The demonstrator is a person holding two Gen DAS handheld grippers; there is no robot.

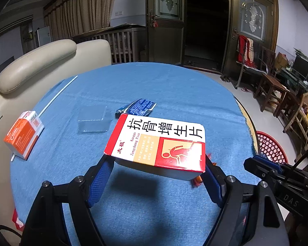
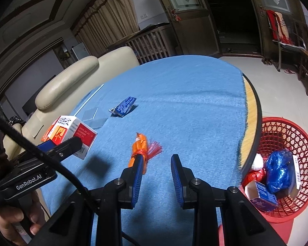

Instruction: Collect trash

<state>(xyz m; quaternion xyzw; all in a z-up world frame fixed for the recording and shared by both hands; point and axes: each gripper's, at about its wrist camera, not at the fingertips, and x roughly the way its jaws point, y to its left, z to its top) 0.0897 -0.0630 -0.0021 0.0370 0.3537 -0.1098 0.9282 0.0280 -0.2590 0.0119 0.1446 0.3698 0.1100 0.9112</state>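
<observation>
A: Two grippers, one load. The left gripper (image 1: 157, 176) clamps the red-and-white medicine box (image 1: 158, 143) by its ends, clear above the blue cloth (image 1: 174, 86).

B: And the right gripper (image 2: 157, 164)?

A: Narrowly parted, holding nothing, above the cloth beside the orange wrapper (image 2: 140, 145).

B: Then keep the box level, carry it over the table edge, and release only above the red basket (image 2: 285, 127).

Your left claw (image 1: 157, 176) points down at a slant, its blue pads clamped on the two ends of a red and white box (image 1: 158, 143), which hangs clear above the counter. Your right claw (image 2: 157, 172) tilts down likewise, its pads apart with nothing between them. Your left hand (image 2: 12, 225) wraps the handle.
</observation>
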